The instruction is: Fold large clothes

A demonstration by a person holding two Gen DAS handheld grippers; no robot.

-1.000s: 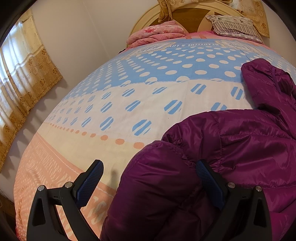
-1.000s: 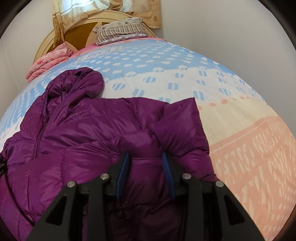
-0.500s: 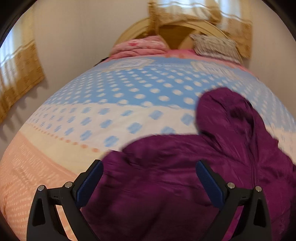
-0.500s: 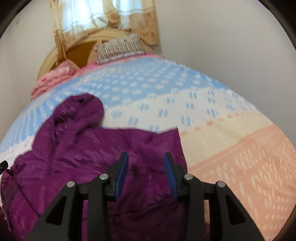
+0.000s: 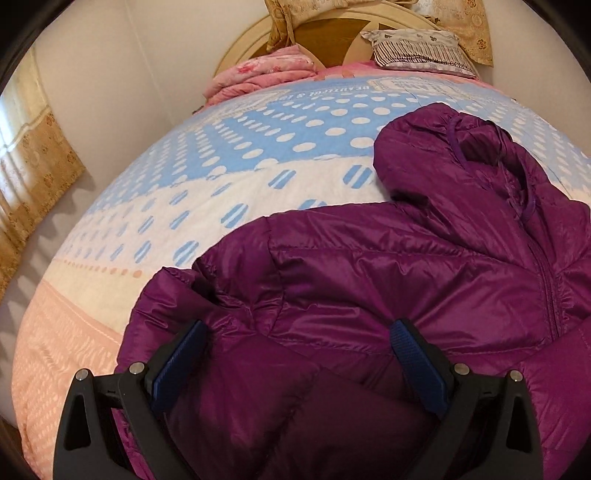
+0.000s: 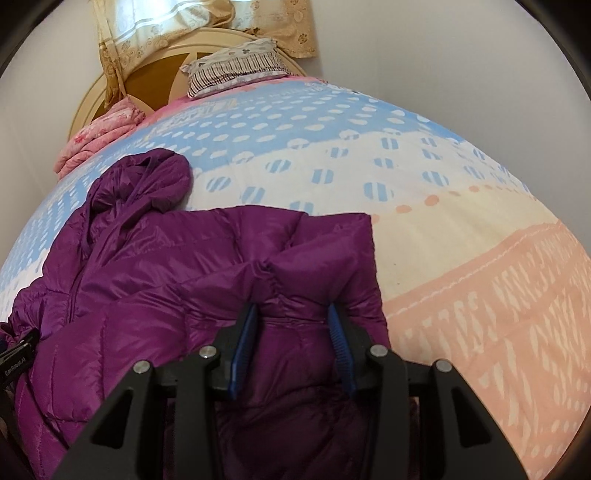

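While the left gripper (image 5: 297, 332) is held wide apart over the purple jacket (image 5: 388, 280), a bulge of the left sleeve is seen between its blue pads (image 5: 177, 365), and nothing is clamped; whether the pads brush the fabric cannot be told. One jacket is counted, spread front-up on the bed (image 5: 155, 221), with its hood (image 5: 443, 155) laid toward the headboard (image 5: 332, 33) and its zip run down the middle. Two grippers are counted, one per view. Both sleeves are seen drawn in across the body, the left one bunched near the left gripper, the right one folded over toward the right gripper (image 6: 293, 314).

At the head of the bed one folded pink quilt (image 5: 258, 74) is seen on the left and one striped pillow (image 5: 413, 48) on the right. Curtains (image 5: 33, 166) are hung along the left wall and behind the headboard.

Further right, the right gripper is seen partly parted, its jaws about halfway apart, and a puffed fold at the gathered cuff of the right sleeve (image 6: 317, 258) is pressed between its pads. The jacket's right edge is lain beside this gripper, near the bed's peach-patterned right side.
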